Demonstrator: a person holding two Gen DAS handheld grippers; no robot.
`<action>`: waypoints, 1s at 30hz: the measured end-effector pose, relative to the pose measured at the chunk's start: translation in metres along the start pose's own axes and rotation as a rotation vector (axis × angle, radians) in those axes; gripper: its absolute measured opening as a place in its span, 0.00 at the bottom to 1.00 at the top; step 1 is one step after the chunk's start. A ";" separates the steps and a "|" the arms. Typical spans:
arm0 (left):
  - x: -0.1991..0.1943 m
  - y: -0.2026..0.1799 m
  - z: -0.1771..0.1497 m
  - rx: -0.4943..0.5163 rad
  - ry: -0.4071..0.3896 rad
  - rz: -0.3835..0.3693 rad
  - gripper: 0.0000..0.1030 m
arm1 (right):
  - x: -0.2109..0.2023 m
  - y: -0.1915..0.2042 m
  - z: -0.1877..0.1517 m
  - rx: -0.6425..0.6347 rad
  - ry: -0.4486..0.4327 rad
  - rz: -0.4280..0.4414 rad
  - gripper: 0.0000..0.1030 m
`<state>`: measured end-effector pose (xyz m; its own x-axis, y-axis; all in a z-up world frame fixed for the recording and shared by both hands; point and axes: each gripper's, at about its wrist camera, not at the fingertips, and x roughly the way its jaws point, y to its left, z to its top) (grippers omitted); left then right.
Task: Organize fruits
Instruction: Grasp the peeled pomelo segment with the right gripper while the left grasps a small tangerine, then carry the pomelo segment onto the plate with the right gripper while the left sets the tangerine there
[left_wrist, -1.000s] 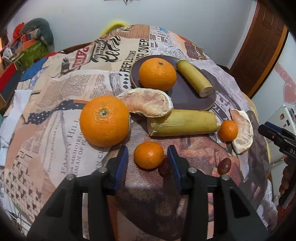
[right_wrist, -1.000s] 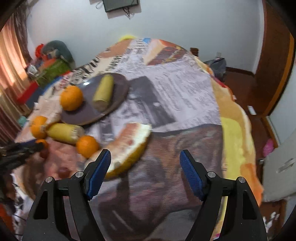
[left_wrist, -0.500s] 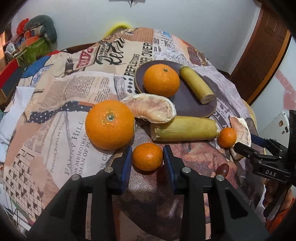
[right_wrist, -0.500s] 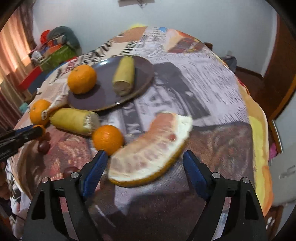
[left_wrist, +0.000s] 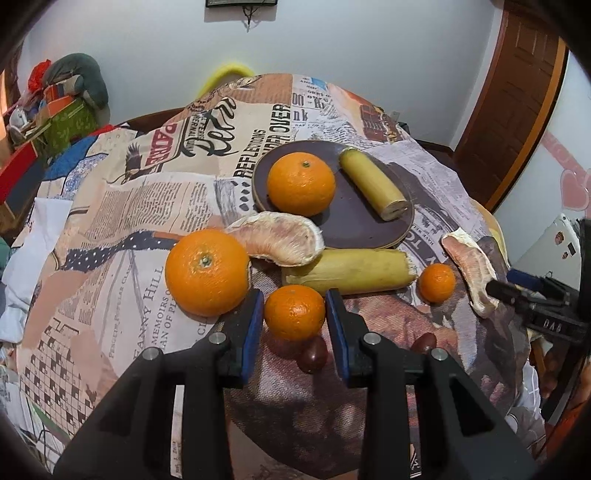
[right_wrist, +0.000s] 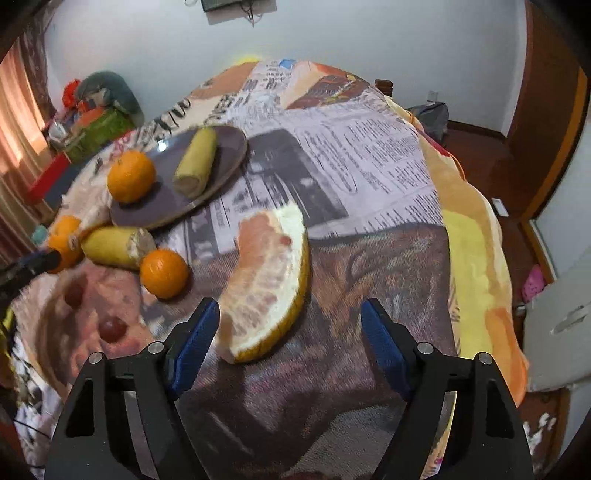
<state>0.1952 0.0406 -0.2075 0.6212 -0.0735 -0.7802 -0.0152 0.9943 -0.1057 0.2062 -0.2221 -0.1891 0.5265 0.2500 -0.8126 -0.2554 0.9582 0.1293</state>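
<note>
My left gripper (left_wrist: 295, 325) is shut on a small mandarin (left_wrist: 294, 312) lying on the newspaper-print cloth; both blue pads touch its sides. A large orange (left_wrist: 207, 271) sits just to its left, with a pomelo wedge (left_wrist: 280, 242) and a yellow banana piece (left_wrist: 347, 273) behind. The dark plate (left_wrist: 354, 229) holds an orange (left_wrist: 301, 184) and a banana piece (left_wrist: 371, 186). My right gripper (right_wrist: 290, 310) straddles a second pomelo wedge (right_wrist: 266, 280). Its jaws are closing; the left pad is close to the wedge and the right pad stands clear.
Another small mandarin (right_wrist: 164, 273) lies left of the wedge. Dark grapes (left_wrist: 312, 354) rest on the cloth near my left fingers. The cloth drops off at the right edge toward the floor and a brown door (left_wrist: 517, 110). Clutter is piled at the far left (left_wrist: 55, 107).
The left jaws closed in until both pads met the small mandarin. The right gripper came forward, so the pomelo wedge now lies between its jaws.
</note>
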 end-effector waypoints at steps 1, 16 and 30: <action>0.000 -0.002 0.001 0.004 -0.003 0.001 0.33 | 0.000 0.000 0.004 0.004 -0.011 -0.003 0.74; 0.004 -0.008 0.014 0.014 -0.023 -0.019 0.33 | 0.041 0.013 0.013 -0.046 0.022 -0.002 0.49; 0.007 -0.013 0.036 0.036 -0.054 -0.020 0.33 | 0.017 0.023 0.034 -0.073 -0.057 0.040 0.48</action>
<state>0.2282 0.0304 -0.1891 0.6629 -0.0898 -0.7433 0.0253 0.9949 -0.0977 0.2363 -0.1914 -0.1804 0.5596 0.2976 -0.7735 -0.3344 0.9350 0.1178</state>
